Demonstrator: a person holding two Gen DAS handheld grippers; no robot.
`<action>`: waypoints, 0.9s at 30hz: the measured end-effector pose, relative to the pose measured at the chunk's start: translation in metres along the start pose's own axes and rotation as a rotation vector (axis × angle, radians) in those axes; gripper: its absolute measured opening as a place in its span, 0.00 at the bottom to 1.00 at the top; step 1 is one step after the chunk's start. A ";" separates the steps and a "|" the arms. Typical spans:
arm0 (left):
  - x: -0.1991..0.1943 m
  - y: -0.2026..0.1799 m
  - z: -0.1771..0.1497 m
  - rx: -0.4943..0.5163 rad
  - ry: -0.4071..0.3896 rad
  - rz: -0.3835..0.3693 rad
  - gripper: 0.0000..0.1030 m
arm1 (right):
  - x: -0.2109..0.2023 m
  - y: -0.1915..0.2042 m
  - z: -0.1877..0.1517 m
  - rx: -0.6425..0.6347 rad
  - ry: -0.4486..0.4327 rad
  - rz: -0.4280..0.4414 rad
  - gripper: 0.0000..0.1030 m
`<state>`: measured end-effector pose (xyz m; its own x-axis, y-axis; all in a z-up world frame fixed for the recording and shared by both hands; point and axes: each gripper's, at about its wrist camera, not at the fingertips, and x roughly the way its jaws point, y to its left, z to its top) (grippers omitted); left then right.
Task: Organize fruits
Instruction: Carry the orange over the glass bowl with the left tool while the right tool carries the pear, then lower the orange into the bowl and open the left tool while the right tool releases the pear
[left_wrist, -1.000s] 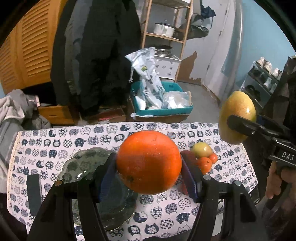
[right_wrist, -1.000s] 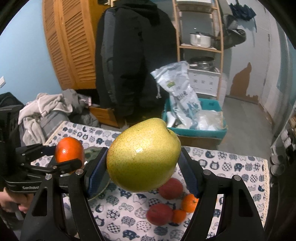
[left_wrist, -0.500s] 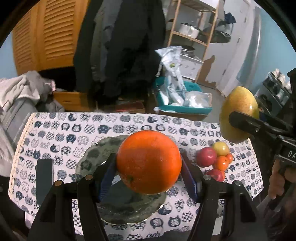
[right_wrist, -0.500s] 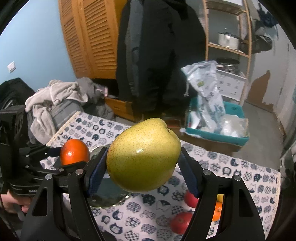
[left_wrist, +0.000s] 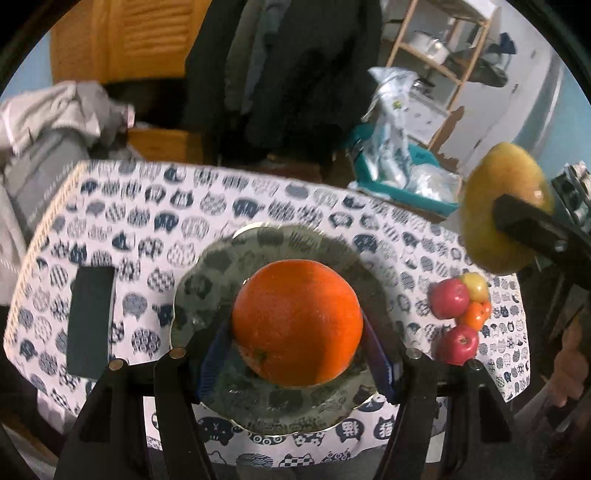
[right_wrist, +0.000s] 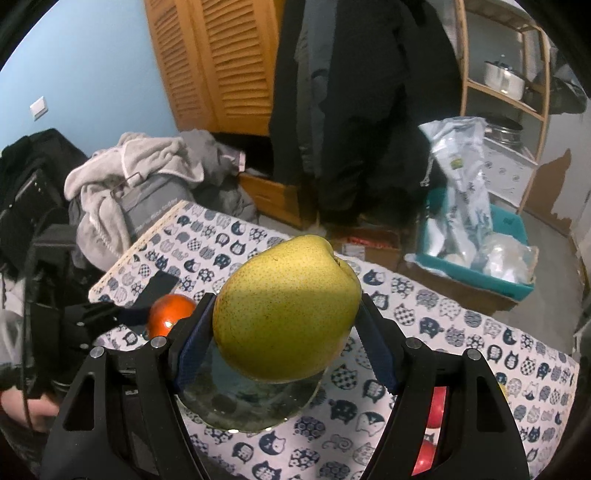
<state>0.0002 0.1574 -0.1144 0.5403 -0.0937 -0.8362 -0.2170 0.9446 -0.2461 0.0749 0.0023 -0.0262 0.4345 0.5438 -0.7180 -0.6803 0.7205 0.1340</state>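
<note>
My left gripper (left_wrist: 297, 345) is shut on a large orange (left_wrist: 297, 323) and hangs over the glass plate (left_wrist: 207, 273) on the cat-print tablecloth (left_wrist: 177, 206). My right gripper (right_wrist: 286, 336) is shut on a big yellow-green pear (right_wrist: 286, 314), held above the plate (right_wrist: 255, 410) too. In the left wrist view the pear (left_wrist: 498, 206) floats at the right, above the table's right edge. From the right wrist, the orange (right_wrist: 168, 314) and the left gripper (right_wrist: 122, 317) show at the left. A small pile of loose fruit (left_wrist: 460, 314), red apples among it, lies right of the plate.
A dark flat rectangular object (left_wrist: 90, 325) lies on the cloth left of the plate. Beyond the table stand a teal bin (right_wrist: 476, 258) with plastic bags, a heap of clothes (right_wrist: 147, 177), a hanging dark coat (left_wrist: 288, 74) and a wooden shelf (right_wrist: 506, 92).
Both grippers have moved left and lower with their fruit. The plate now lies right under the orange, and the view tilts further down onto the table.
</note>
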 end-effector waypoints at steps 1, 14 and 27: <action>0.006 0.004 -0.002 -0.010 0.016 0.008 0.66 | 0.004 0.001 0.000 0.000 0.008 0.002 0.72; 0.057 0.023 -0.018 -0.040 0.131 0.071 0.66 | 0.053 0.006 -0.014 0.010 0.112 0.023 0.72; 0.086 0.030 -0.029 -0.045 0.205 0.100 0.66 | 0.094 0.005 -0.036 0.021 0.217 0.043 0.72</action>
<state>0.0164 0.1681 -0.2080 0.3388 -0.0661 -0.9385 -0.2995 0.9381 -0.1742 0.0917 0.0416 -0.1177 0.2664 0.4707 -0.8411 -0.6818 0.7088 0.1807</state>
